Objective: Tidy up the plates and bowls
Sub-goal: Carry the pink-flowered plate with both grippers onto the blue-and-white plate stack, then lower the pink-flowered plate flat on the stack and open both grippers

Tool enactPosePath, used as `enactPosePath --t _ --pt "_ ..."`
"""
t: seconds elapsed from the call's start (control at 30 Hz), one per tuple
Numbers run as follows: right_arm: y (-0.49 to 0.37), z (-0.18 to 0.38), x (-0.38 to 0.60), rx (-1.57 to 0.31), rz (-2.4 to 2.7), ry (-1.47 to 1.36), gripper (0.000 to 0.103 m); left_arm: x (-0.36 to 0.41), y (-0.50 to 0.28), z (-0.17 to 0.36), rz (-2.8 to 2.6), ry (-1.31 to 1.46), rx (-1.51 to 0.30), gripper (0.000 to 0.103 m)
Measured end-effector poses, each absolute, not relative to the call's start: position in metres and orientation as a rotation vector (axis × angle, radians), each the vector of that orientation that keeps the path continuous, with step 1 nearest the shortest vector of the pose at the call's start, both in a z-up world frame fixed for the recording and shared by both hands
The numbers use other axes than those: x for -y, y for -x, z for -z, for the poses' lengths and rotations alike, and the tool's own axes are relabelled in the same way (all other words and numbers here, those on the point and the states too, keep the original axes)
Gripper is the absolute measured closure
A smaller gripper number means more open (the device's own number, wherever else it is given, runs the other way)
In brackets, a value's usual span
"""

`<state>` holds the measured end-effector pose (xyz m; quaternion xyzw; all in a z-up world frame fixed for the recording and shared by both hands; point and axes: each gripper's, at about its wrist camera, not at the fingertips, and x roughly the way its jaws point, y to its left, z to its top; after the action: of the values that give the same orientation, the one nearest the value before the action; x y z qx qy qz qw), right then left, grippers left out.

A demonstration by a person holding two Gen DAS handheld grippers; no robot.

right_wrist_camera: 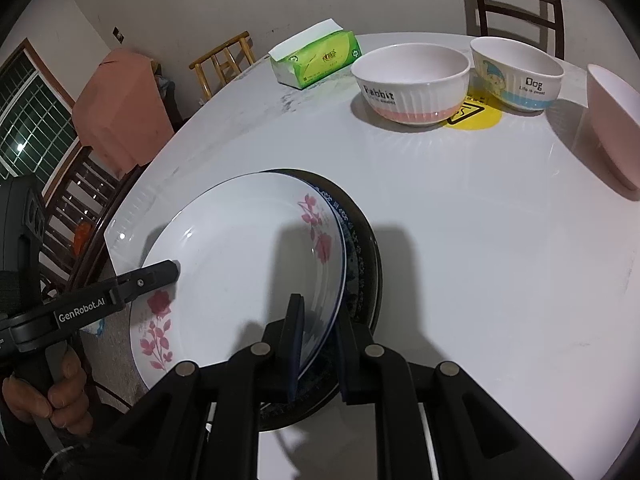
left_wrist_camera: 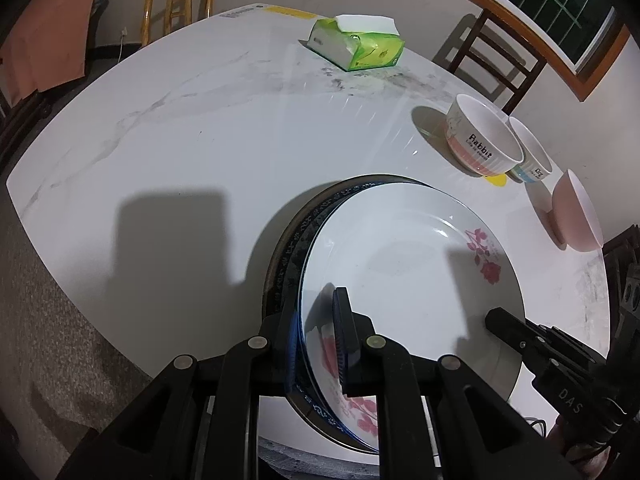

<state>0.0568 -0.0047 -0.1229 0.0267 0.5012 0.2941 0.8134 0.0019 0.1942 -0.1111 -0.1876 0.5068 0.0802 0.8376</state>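
Plates [right_wrist_camera: 240, 260] sit clamped in both grippers' fingers; bowls read "Rabbit" [right_wrist_camera: 412, 80] and "Dog" [right_wrist_camera: 520, 76].

White marble worktop [right_wrist_camera: 460, 240], my view.
On it: green tissue pack [right_wrist_camera: 316, 58], Rabbit bowl [right_wrist_camera: 410, 84], Dog bowl [right_wrist_camera: 518, 74] over a yellow sticker [right_wrist_camera: 476, 114], pink bowl [right_wrist_camera: 612, 124]. Can't tell if the plate stack [right_wrist_camera: 240, 264] rests on it.

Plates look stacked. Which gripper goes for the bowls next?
Right, probably. Both grippers clamp the plate stack, but the right gripper holds the edge facing the Rabbit bowl, Dog bowl and pink bowl; the left gripper holds the far rim.
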Motion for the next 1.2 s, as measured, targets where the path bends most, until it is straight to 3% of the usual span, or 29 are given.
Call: enactPosePath --t 0.6,0.7,0.93,1.2 --pt "-0.058 0.116 -0.008 -1.146 -0.545 0.012 0.084 -0.188 -0.012 0.112 -0.18 0.356 -1.13 0.083" --pt "-0.058 0.115 -0.014 -1.16 -0.551 0.045 0.078 -0.189 -0.013 0.112 -0.18 0.367 -1.136 0.083" --pt "-0.05 0.114 -0.027 -1.13 -0.545 0.146 0.072 -0.186 -0.012 0.097 -0.191 0.322 -1.078 0.066" --pt "-0.048 0.113 -0.026 -1.129 -0.55 0.156 0.071 -0.178 -0.011 0.088 -0.196 0.288 -1.043 0.061"
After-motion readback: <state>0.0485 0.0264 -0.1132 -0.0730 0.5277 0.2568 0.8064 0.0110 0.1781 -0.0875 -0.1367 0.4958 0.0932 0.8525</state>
